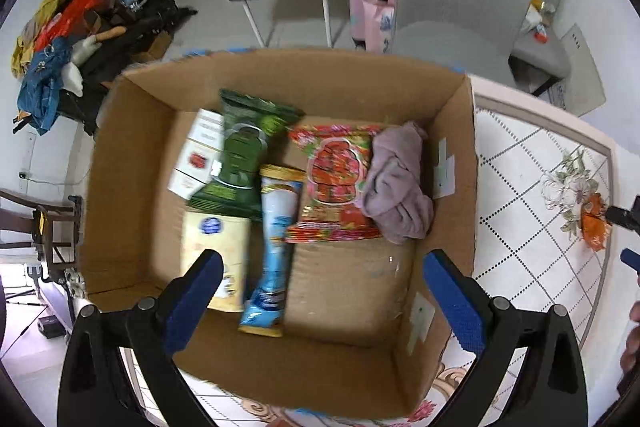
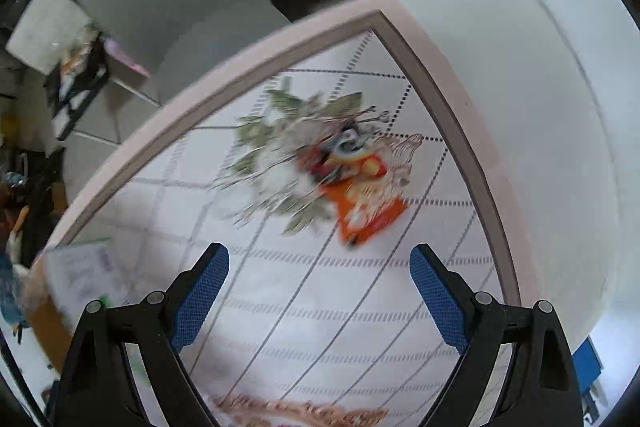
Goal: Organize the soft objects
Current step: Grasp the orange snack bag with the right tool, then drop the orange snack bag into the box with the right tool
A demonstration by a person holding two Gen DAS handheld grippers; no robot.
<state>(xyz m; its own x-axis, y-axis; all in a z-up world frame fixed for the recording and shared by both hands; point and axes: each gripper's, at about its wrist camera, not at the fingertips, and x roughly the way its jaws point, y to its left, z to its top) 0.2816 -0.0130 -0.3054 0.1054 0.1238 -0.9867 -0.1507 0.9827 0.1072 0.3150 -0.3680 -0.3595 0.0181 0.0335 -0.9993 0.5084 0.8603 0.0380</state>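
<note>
Left hand-held gripper: fingers spread wide, holding nothing, poised above the near half of the cardboard box.

Right hand-held gripper: fingers likewise spread and empty, above the desk, aimed toward the orange snack packet.

Cardboard box: open-topped, standing on the desk's patterned cover. Contents, left to right:
- white carton, partly under the green pouch
- green pouch, lying lengthwise
- cream packet, near left corner
- blue tube packet, lying lengthwise in the middle
- red floral bag, flat
- mauve cloth, bunched, overlapping the red bag's right edge and close to the right wall

Bare cardboard floor shows in the near right quarter.

Orange snack packet: the only soft item seen outside the box, lying on the floral print near the desk's far corner, well apart from the box.

Risks, as judged:
- The right wrist view is heavily blurred; a closure made at this speed may miss the packet or catch only its crimped edge, letting it slip.
- The packet lies near the desk's edge; a glancing finger could push it off.
- Squeezing too hard may crush or burst the sealed bag.
</note>
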